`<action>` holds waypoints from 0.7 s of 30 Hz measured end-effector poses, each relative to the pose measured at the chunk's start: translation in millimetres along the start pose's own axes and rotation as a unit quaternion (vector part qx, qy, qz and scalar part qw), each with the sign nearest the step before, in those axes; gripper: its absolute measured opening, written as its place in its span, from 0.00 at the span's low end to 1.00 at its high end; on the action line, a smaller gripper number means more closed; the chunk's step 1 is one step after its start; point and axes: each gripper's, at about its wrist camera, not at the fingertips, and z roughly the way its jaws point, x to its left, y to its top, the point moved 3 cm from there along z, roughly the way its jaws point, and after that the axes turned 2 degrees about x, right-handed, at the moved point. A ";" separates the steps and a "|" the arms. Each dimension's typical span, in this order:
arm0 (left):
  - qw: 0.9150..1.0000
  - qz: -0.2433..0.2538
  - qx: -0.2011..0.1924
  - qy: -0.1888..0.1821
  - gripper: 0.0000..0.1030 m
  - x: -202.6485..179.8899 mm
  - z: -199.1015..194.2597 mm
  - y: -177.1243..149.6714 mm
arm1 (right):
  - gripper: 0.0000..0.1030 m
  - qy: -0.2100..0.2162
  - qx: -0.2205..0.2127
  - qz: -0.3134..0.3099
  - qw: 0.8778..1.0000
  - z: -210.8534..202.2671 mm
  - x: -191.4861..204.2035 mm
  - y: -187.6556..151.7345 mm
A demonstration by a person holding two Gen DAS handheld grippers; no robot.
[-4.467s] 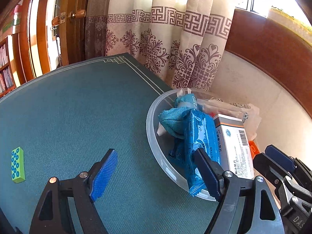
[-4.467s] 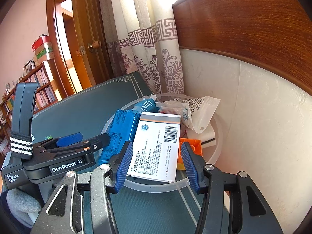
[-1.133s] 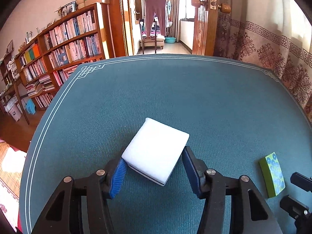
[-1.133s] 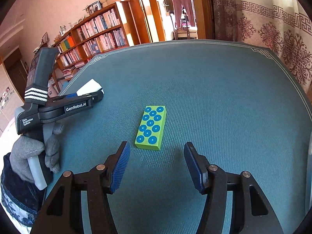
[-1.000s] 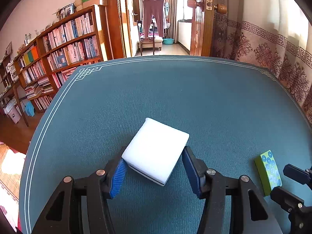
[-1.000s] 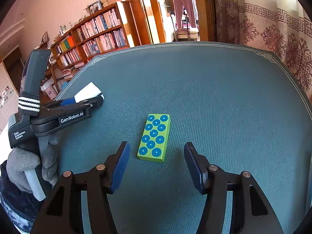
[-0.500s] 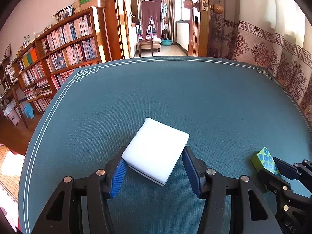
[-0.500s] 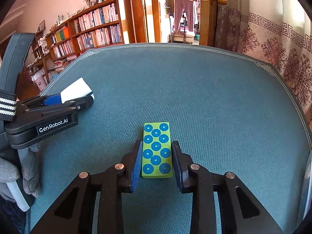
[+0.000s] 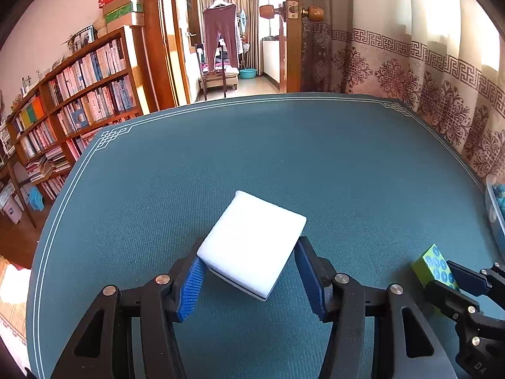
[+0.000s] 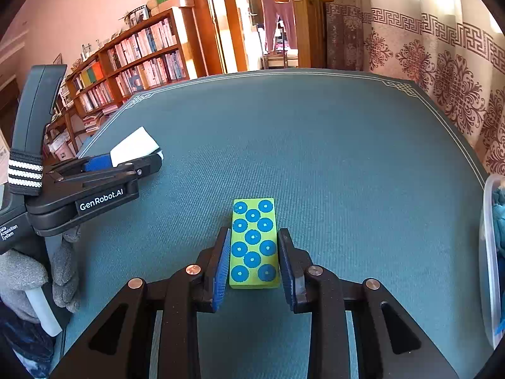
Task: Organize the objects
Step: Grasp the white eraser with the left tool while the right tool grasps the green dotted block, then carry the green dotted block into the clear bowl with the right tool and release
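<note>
My left gripper (image 9: 247,279) is shut on a white sponge block (image 9: 252,244), held tilted just above the teal table mat (image 9: 252,158). The same white sponge block (image 10: 134,147) and left gripper (image 10: 151,162) appear at the left of the right wrist view, with a gloved hand (image 10: 19,281) on the handle. My right gripper (image 10: 252,262) is shut on a green block with blue dots (image 10: 252,243), its blue pads pressed on both long sides. That green block (image 9: 434,265) also shows at the lower right of the left wrist view, between the right gripper's fingers (image 9: 467,281).
A clear plastic bowl (image 10: 487,252) with blue packets stands at the table's right edge, also seen as the bowl rim (image 9: 492,202). Patterned curtains (image 9: 442,94) hang behind the table on the right. A bookshelf (image 9: 79,104) and an open doorway (image 9: 227,47) lie beyond the far edge.
My right gripper slid forward around the green block and shut on it. The left gripper kept its hold on the white sponge and swung slightly toward the right.
</note>
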 end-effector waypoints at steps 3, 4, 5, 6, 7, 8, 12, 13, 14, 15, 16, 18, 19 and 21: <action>1.000 0.018 -0.004 -0.005 0.57 -13.0 -3.1 -2.6 | 0.30 -0.006 -0.007 0.016 1.000 -12.5 -11.9 -4.6; 1.000 0.022 -0.004 -0.008 0.57 -17.0 -4.1 -3.2 | 0.30 -0.008 -0.009 0.021 1.000 -16.7 -15.7 -6.5; 1.000 0.026 -0.005 -0.011 0.57 -21.4 -5.1 -4.3 | 0.30 -0.011 -0.011 0.025 1.000 -20.7 -19.3 -8.0; 0.999 0.030 -0.005 -0.014 0.57 -25.2 -6.1 -5.1 | 0.30 -0.013 -0.013 0.030 0.999 -24.7 -22.4 -9.6; 0.999 0.034 -0.006 -0.017 0.57 -29.2 -7.2 -5.9 | 0.30 -0.016 -0.015 0.033 0.999 -28.7 -25.3 -10.8; 0.999 0.037 -0.005 -0.022 0.57 -33.0 -8.2 -6.9 | 0.30 -0.019 -0.018 0.036 0.999 -32.5 -28.2 -11.7; 0.998 0.048 -0.003 -0.042 0.57 -48.7 -12.2 -10.8 | 0.30 -0.028 -0.027 0.053 0.998 -47.8 -41.7 -17.2; 0.998 0.051 -0.003 -0.046 0.57 -52.3 -13.3 -11.4 | 0.30 -0.030 -0.029 0.058 0.997 -51.3 -45.2 -18.4; 0.997 0.054 -0.003 -0.049 0.57 -55.4 -14.0 -12.0 | 0.30 -0.033 -0.031 0.061 0.997 -54.9 -49.0 -19.6; 0.997 0.057 -0.002 -0.051 0.57 -58.3 -14.7 -12.7 | 0.30 -0.036 -0.033 0.066 0.997 -58.2 -52.7 -20.5; 0.997 0.059 -0.002 -0.054 0.57 -60.7 -15.2 -13.3 | 0.30 -0.039 -0.035 0.070 0.996 -61.6 -56.5 -21.2; 0.996 0.064 -0.003 -0.056 0.57 -64.8 -16.4 -14.6 | 0.30 -0.044 -0.039 0.078 0.995 -67.2 -65.1 -21.9; 0.996 0.067 -0.004 -0.058 0.57 -66.6 -17.2 -15.1 | 0.30 -0.047 -0.041 0.082 0.995 -70.0 -69.2 -22.3; 0.996 0.072 -0.006 -0.061 0.57 -70.5 -18.7 -15.8 | 0.30 -0.053 -0.045 0.090 0.994 -76.2 -77.1 -23.7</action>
